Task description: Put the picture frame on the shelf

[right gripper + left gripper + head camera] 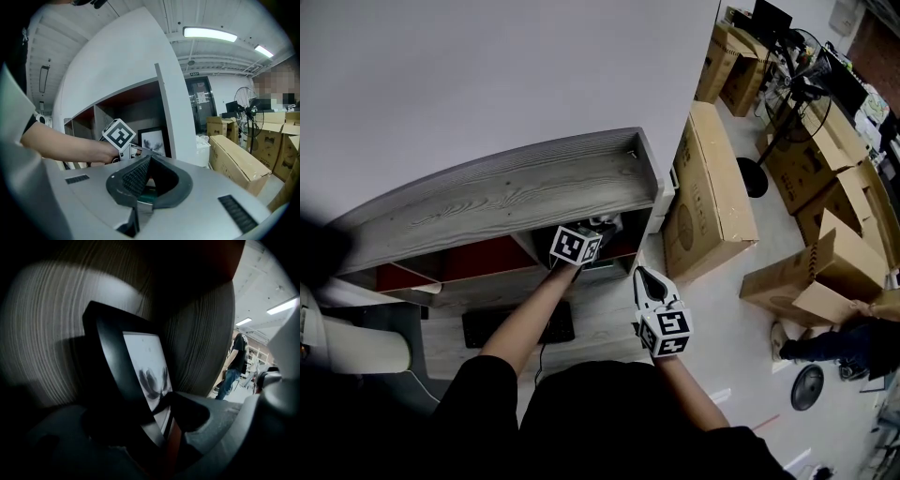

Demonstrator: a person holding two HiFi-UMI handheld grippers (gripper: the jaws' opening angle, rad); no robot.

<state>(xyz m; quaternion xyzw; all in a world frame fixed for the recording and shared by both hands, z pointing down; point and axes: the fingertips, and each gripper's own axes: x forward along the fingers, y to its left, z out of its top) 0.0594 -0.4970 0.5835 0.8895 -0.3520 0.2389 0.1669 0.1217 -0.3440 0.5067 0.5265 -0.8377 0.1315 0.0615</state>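
Note:
A black picture frame (145,376) with a grey flower print stands upright in the rightmost cubby of the grey wood shelf (506,192). In the right gripper view the frame (152,140) shows deep in that cubby, next to the shelf's pale side panel (173,122). My left gripper (602,228) reaches into the cubby. Its jaws (150,420) stand apart on either side of the frame's lower edge, and the pads do not press on it. My right gripper (649,286) hangs in front of the shelf, shut and empty, its tips (147,159) meeting.
A long cardboard box (712,187) leans right of the shelf, with more boxes (825,253) and a standing fan (755,173) beyond. A black keyboard (516,325) lies below the shelf. A person (236,362) stands in the background to the right.

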